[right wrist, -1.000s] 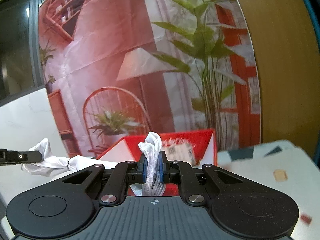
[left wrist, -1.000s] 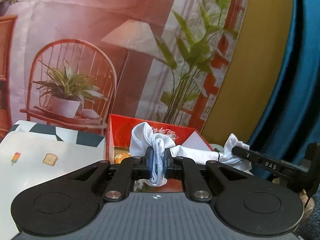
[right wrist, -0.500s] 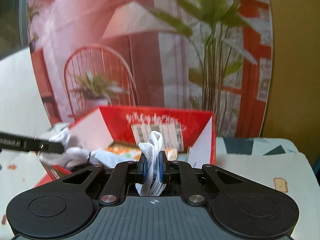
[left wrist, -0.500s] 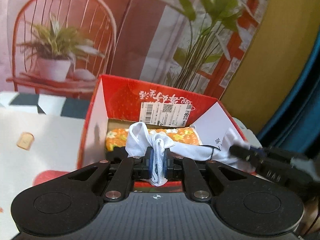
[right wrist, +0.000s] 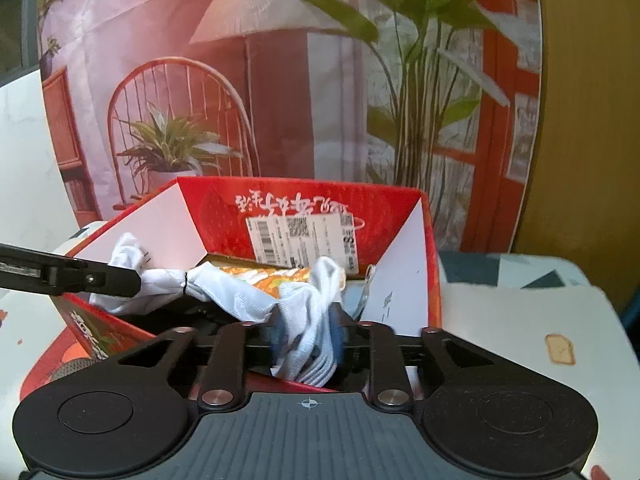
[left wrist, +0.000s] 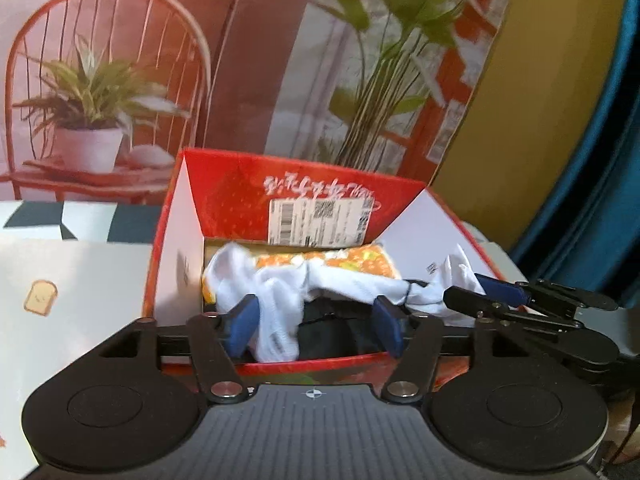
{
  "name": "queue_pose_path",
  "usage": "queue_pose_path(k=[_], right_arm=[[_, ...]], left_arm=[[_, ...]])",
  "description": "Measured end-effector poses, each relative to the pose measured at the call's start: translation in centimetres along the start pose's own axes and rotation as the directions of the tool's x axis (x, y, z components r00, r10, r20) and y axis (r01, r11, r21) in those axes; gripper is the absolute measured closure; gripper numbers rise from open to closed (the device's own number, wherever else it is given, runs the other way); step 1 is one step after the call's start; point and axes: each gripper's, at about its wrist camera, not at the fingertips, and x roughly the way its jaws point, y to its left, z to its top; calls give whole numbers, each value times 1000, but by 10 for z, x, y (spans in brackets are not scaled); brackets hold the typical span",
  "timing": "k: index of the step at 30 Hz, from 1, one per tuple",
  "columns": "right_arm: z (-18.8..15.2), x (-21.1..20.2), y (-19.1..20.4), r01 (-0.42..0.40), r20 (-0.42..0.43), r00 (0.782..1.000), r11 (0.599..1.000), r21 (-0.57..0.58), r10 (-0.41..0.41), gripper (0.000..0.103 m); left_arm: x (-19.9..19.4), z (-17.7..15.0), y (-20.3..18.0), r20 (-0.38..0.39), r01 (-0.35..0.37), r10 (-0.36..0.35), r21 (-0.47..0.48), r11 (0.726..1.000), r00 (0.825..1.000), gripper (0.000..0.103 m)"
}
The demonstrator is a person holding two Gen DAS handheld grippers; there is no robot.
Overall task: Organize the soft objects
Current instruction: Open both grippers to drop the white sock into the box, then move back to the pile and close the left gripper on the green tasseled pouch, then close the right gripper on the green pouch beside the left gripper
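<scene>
White sock pair (left wrist: 280,300), tied or tagged together at the middle, sags across the open red cardboard box (left wrist: 304,184), lower centre of both wrist views. It lies over an orange patterned cloth (left wrist: 360,258) and something dark already inside.

Left gripper (left wrist: 316,324): fingers have just been opening and now stand wide apart. One sock end hangs between them, brushing the left-hand pad, not pinched.

Right gripper (right wrist: 306,340): fingers have just been opening, only partly. The other sock end is still bunched in the narrow gap; blur hides whether the pads press it or merely flank it.

Risks, as judged:
- Ribbed knit may cling to the rubber pads. If either gripper pulls back now, the sock could drag out over the box's near wall.
- Left end droops close to the front rim; it could spill onto the tabletop (left wrist: 80,272).
- Uneven release: the right end, if caught, would tug the joined pair sideways.
- Box is light card; a snagged pull might shift or tip it.
</scene>
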Motion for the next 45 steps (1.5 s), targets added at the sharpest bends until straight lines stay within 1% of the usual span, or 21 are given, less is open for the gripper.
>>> queue_pose_path(k=[1,2,3,4,5,6,10,12,17,22,26,28,30,32,35,40,45], right_arm=[[-1,-5,2,10,20,1000,1000,-12,-10,65],[-1,-10,3,14,38,999,1000,-16,-13,54],[-2,-16,4,11,62,998,1000,-16,-10,43],[-2,-21,4,8,79,997,1000,-15,-7,40],[-3,-27,6,5,94,996,1000,-14,-4,35],[-5,-32,7,2,104,995,1000,-14,-1,32],[-15,-54,12,-22,138,990,1000,-7,23,29],[-25,-67,14,-34,159,987,999,12,32,22],[-53,-95,19,-84,190,979,994,71,69,19],[-87,-117,27,-132,201,973,988,82,114,18],[-115,-121,35,-138,148,981,987,88,124,18],[-127,-120,37,-133,121,985,986,96,121,18],[-139,-119,40,-132,84,989,986,102,123,18],[-150,-118,44,-135,50,990,986,100,130,18],[-160,-114,50,-148,-6,989,984,94,150,19],[-167,-106,66,-151,-74,986,988,27,153,21],[-170,-101,75,-181,-106,978,983,-14,178,28]], left_arm=[[-5,0,-1,7,1,-1,2,1000,1000,30],[-9,0,-2,12,1,-1,4,1000,1000,27],[-14,-1,-3,20,0,0,12,1000,1000,21],[-21,-3,-6,29,-7,6,27,1000,1000,17],[-27,-5,-8,36,-13,11,43,999,999,16],[-33,-8,-10,42,-17,14,59,998,999,16],[-60,-25,-18,66,-55,49,98,994,997,16],[-72,-37,-18,72,-72,65,96,993,995,16],[-99,-76,-10,59,-71,67,63,996,996,16],[-111,-119,-1,18,-87,87,33,996,996,20],[-113,-144,9,-8,-89,88,-45,995,996,24],[-111,-154,12,-14,-85,84,-93,992,996,31],[-107,-162,12,-23,-76,74,-122,990,997,34],[-104,-170,10,-29,-68,65,-131,989,997,34],[-98,-179,8,-43,-55,49,-142,988,998,42],[-93,-183,6,-30,-13,8,-158,987,1000,51],[-86,-184,-3,-33,27,-33,-158,987,999,52]])
